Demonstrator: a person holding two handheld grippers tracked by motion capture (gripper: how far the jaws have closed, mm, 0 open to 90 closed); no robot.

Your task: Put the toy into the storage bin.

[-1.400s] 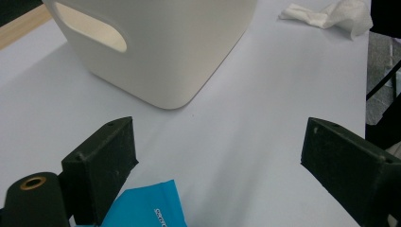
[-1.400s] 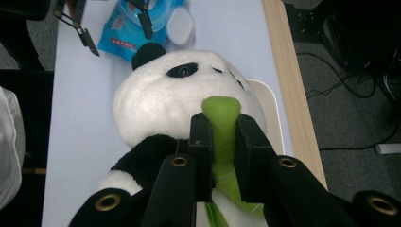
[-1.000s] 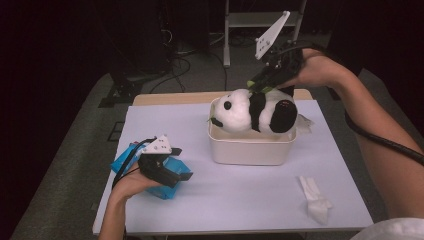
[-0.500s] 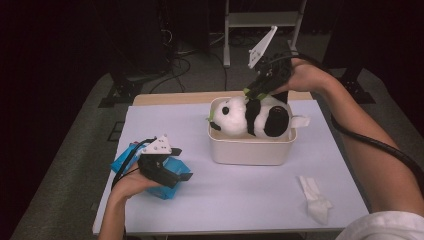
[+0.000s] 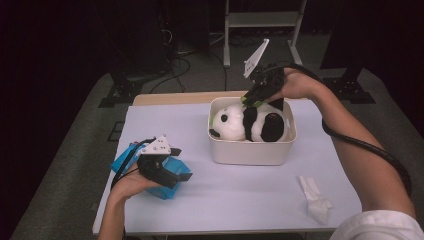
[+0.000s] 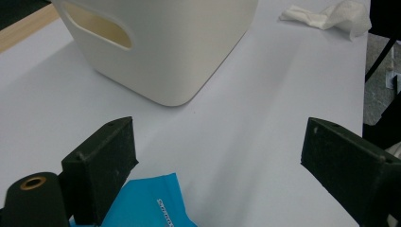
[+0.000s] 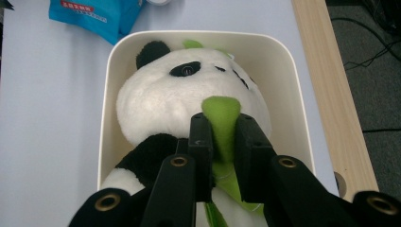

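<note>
A black-and-white panda plush (image 5: 245, 125) lies on its side inside a cream plastic bin (image 5: 250, 152) at the middle back of the white table. My right gripper (image 5: 255, 97) reaches down over the bin's far rim, shut on a green felt leaf (image 7: 221, 113) sewn to the panda (image 7: 161, 99). Both black jaws pinch the leaf, right gripper (image 7: 222, 127). Resting on a blue packet (image 5: 125, 160) at the front left, my left gripper (image 5: 182, 164) stands open. Between its wide jaws, left gripper (image 6: 222, 156), there is only bare table, and they point toward the bin (image 6: 189, 47).
A crumpled white tissue (image 5: 315, 197) lies at the table's front right. A wooden strip (image 5: 170, 98) runs along the far edge, with dark floor, cables and a stand's legs (image 5: 260, 20) beyond. The right gripper's cable (image 5: 370, 150) trails beside the forearm.
My right gripper has sunk with the panda, which hung above the bin's rim before and now lies down inside it. The left gripper has stayed on the blue packet.
</note>
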